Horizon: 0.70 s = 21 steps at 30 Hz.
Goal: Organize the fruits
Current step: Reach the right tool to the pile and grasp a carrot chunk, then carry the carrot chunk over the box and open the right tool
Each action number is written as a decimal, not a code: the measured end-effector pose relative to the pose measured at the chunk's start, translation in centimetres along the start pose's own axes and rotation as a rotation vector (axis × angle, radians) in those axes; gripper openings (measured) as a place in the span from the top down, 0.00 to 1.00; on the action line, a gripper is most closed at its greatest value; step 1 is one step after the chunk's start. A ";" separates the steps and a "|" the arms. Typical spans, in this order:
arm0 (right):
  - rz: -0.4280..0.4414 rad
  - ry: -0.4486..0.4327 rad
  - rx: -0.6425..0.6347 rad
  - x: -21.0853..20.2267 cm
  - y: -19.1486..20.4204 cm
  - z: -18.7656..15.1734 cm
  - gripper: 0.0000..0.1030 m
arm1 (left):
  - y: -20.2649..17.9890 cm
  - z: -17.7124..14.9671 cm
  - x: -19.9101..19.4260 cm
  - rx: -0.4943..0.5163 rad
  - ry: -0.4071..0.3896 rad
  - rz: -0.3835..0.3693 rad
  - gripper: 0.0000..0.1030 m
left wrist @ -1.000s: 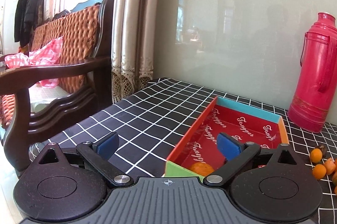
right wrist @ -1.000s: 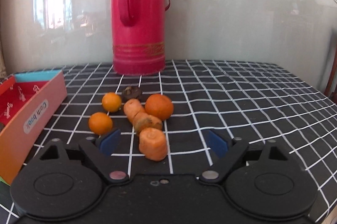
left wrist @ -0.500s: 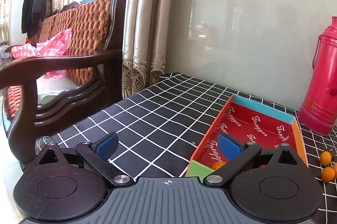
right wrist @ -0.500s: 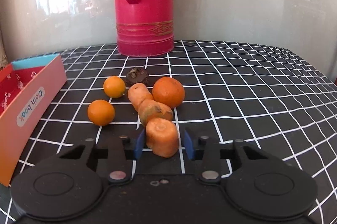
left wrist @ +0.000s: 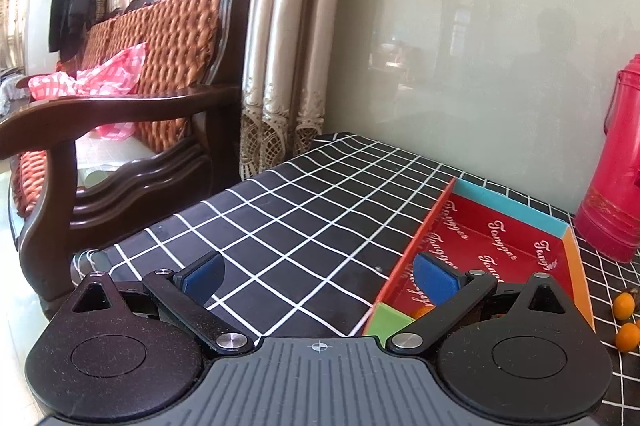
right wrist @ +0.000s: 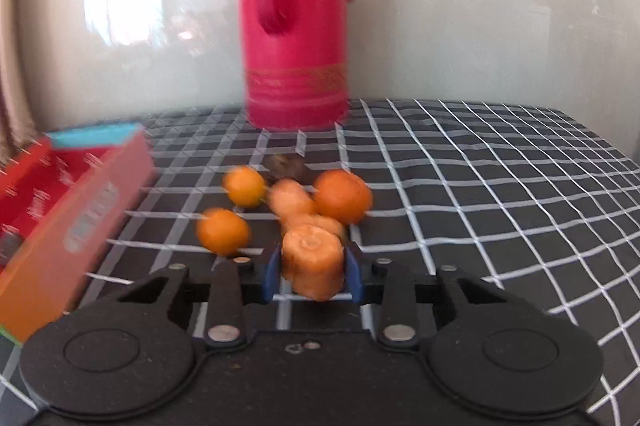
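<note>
My right gripper (right wrist: pixel 314 276) is shut on the thick cut end of a carrot (right wrist: pixel 313 260) and holds it just above the checked cloth. Behind it lie two small oranges (right wrist: pixel 223 231), a larger orange (right wrist: pixel 343 196), more carrot (right wrist: pixel 289 197) and a dark fruit (right wrist: pixel 289 165). The red cloth box (right wrist: pixel 60 202) stands at the left. My left gripper (left wrist: pixel 320 276) is open and empty, its right finger over the near left corner of the red box (left wrist: pixel 500 246), where an orange (left wrist: pixel 420 312) peeks out behind that finger. Two small oranges (left wrist: pixel 625 306) lie right of the box.
A tall red thermos (right wrist: pixel 294 26) stands at the back against the glossy wall; it also shows in the left wrist view (left wrist: pixel 618 162). A wooden armchair (left wrist: pixel 120 130) and curtains (left wrist: pixel 288 38) are beside the table's left edge. Black checked cloth (left wrist: pixel 304 218) covers the table.
My right gripper closed on the carrot's cut end and lifted it slightly; the view is now blurred by motion. My left gripper drifted left, away from the box, still open.
</note>
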State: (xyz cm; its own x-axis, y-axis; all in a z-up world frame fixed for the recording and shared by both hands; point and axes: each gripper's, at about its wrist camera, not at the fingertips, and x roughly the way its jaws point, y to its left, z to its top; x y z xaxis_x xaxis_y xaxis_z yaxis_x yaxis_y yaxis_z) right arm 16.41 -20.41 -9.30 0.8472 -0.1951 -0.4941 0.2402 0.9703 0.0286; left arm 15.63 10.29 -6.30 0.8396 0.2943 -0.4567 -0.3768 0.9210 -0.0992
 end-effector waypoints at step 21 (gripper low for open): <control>0.484 -0.099 -0.140 -3.6 10.2 0.4 0.75 | 2.9 -0.2 0.6 -0.016 0.008 0.079 0.03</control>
State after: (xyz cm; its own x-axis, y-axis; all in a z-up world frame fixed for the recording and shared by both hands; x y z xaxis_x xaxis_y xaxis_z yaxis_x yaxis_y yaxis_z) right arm 16.00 -9.85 -6.87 0.8880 0.2756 -0.3680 -0.2511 0.9612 0.1141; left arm 14.96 13.13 -7.01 0.8035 0.3640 -0.4710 -0.4482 0.8906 -0.0764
